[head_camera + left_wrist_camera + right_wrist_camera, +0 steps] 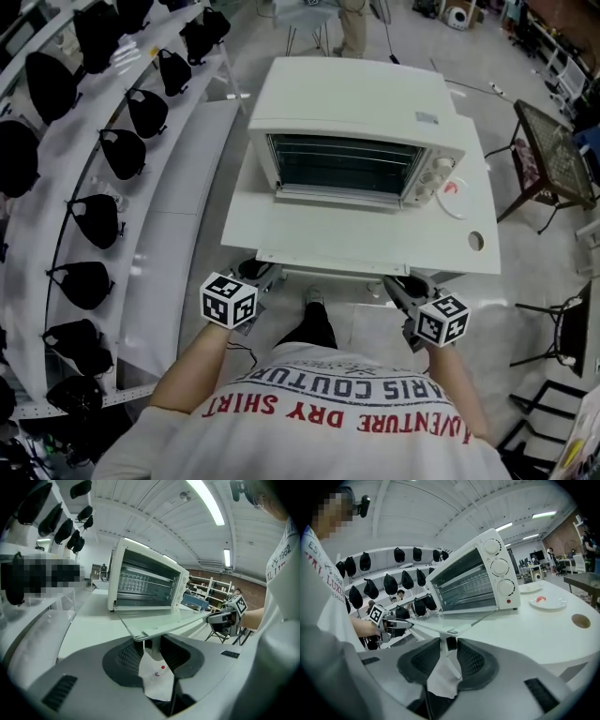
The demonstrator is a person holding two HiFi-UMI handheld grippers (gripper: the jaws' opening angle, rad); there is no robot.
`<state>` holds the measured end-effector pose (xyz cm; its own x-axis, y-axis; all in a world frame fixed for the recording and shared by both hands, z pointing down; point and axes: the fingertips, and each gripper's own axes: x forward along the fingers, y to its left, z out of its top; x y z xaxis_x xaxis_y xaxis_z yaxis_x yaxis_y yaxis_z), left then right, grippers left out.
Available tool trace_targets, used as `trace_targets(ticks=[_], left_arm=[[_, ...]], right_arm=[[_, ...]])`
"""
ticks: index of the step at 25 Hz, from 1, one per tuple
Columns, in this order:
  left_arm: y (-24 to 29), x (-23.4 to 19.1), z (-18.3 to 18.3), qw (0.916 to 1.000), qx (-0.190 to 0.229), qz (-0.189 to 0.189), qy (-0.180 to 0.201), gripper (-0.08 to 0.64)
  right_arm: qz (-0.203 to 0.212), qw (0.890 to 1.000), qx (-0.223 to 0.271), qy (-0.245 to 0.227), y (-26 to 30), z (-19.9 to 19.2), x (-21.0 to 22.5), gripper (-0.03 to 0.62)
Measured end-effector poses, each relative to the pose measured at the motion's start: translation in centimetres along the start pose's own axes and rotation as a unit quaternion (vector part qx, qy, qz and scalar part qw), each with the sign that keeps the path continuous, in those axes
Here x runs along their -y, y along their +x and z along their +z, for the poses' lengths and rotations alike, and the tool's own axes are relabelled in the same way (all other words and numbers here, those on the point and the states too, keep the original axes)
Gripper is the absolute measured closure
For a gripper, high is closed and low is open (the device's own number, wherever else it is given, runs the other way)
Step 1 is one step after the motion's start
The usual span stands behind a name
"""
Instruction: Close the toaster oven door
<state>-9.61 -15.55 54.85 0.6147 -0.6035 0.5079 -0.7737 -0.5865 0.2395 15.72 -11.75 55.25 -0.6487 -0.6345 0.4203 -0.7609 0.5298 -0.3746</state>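
A white toaster oven [356, 141] stands on a white table [239, 234]. Its glass door [337, 230] is folded down towards me, nearly level. The door handle [328, 265] runs along the door's near edge. My left gripper [262, 275] is at the handle's left end and my right gripper [398, 286] at its right end. In the left gripper view the gripper [153, 651] has its pads closed against the handle's white post [152, 645]. The right gripper view shows that gripper [447, 651] clamped on the other post [443, 645] in the same way.
A small plate [453, 197] with something red on it lies right of the oven. A round hole [475, 241] is in the table's near right corner. Curved shelves [56, 169] with several black caps run along the left. A dark side table [548, 150] stands on the right.
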Motion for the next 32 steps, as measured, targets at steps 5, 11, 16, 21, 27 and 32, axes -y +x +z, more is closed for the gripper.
trace_targets(ticks=[5, 11, 16, 21, 27, 32], left_arm=[[-0.4, 0.3, 1.5, 0.9999, 0.012, 0.007, 0.008, 0.434], [-1.0, 0.5, 3.6, 0.9993, 0.036, 0.007, -0.009, 0.434], [-1.5, 0.4, 5.7, 0.998, 0.061, 0.008, -0.015, 0.434], [-1.6, 0.4, 7.6, 0.9974, 0.072, 0.006, -0.007, 0.433], [-1.8, 0.2, 9.7, 0.9963, 0.084, 0.009, -0.009, 0.425], [-1.7, -0.2, 11.3, 0.9949, 0.097, 0.001, -0.028, 0.423]], right_arm=[[0.003, 1.0, 0.013, -0.002, -0.5, 1.5, -0.3, 0.472], [0.011, 0.999, 0.03, 0.014, -1.2, 3.6, -0.6, 0.471], [0.014, 0.999, 0.041, 0.023, -1.5, 5.6, -0.8, 0.468], [0.008, 0.999, 0.051, 0.014, -1.6, 7.5, -0.8, 0.463], [0.0, 0.998, 0.069, 0.002, -1.9, 9.6, -0.7, 0.459], [-0.008, 0.996, 0.088, -0.011, -1.9, 11.4, -0.6, 0.456]])
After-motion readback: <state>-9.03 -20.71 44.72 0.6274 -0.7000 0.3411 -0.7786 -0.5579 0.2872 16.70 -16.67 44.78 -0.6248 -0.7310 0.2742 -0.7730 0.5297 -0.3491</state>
